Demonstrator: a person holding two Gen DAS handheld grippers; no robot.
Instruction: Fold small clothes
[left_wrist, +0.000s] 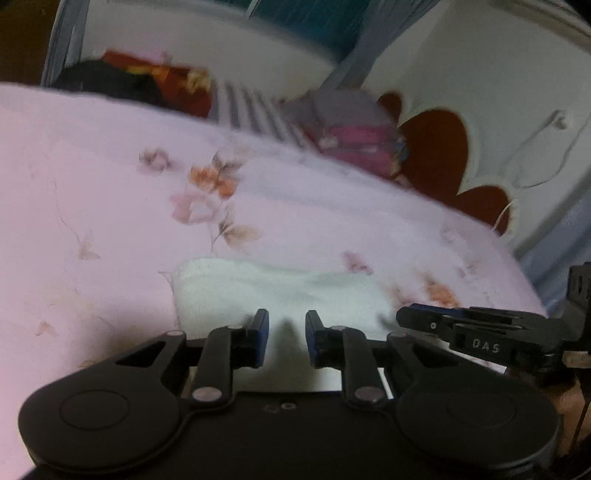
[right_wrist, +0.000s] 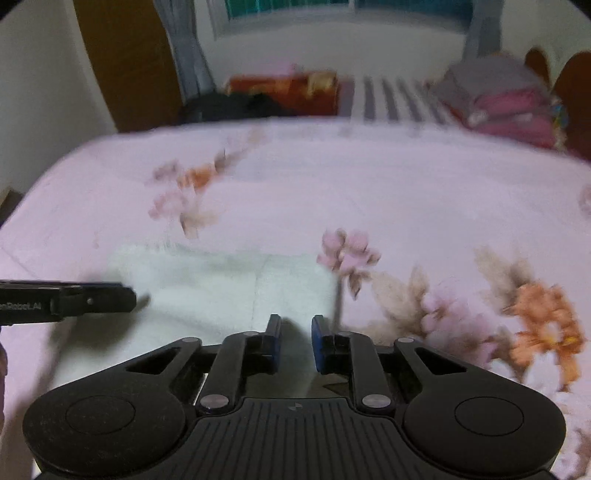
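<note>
On the bed (left_wrist: 110, 192), with its pink floral sheet, your white cloth (left_wrist: 266, 291) lies folded into a flat rectangle. Your left claw (left_wrist: 287, 332) hangs over the cloth's near edge, its fingers apart with nothing between them. Your right claw (right_wrist: 296, 334) hangs over the cloth's (right_wrist: 221, 280) near right corner, likewise parted and holding nothing. Each claw shows side-on in the other's view, just beside the cloth. Folded clothes (right_wrist: 506, 107) are stacked at the far end of the bed.
</note>
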